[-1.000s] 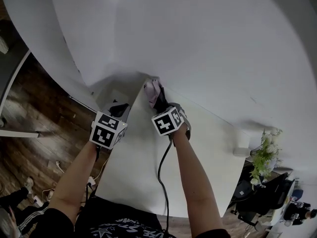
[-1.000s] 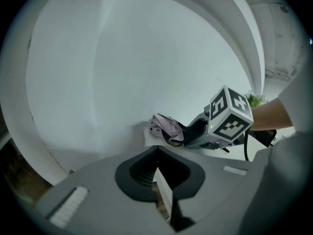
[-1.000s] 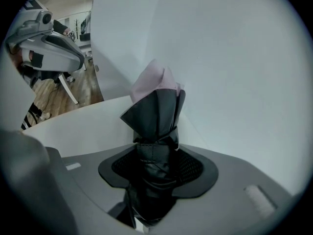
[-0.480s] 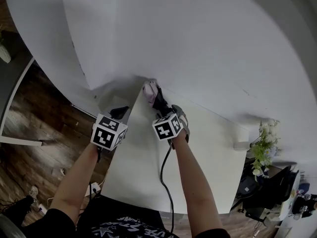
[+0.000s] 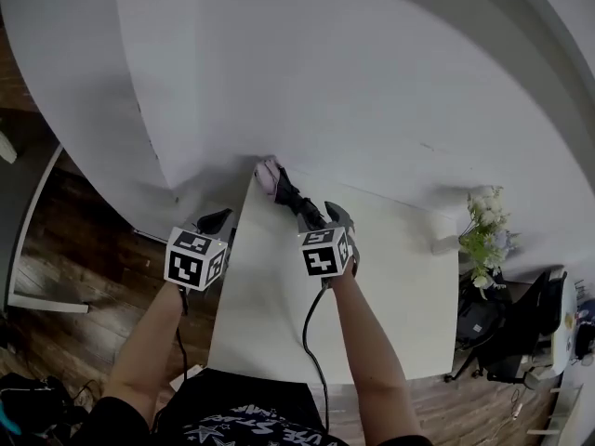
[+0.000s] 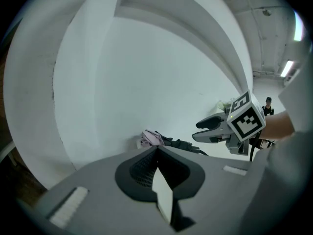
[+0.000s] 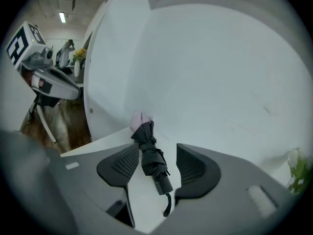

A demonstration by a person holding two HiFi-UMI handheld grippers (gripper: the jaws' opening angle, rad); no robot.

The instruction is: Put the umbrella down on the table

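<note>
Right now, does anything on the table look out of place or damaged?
Nothing stands out. The folded umbrella lies flat on the table, its far end by a crumpled pink bundle at the wall.

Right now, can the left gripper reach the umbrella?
Probably yes. Bare table lies between the left gripper and the umbrella. Only the right gripper crowds the handle end; its open jaws, just closed a little, frame the umbrella untouched. Left jaws are shut.

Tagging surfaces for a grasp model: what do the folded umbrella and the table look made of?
Umbrella: dark matte woven fabric, likely nylon or polyester, going by its soft crumpled folds. Table: white, smooth, low-sheen top, perhaps laminate or painted board; no grain shows.
</note>
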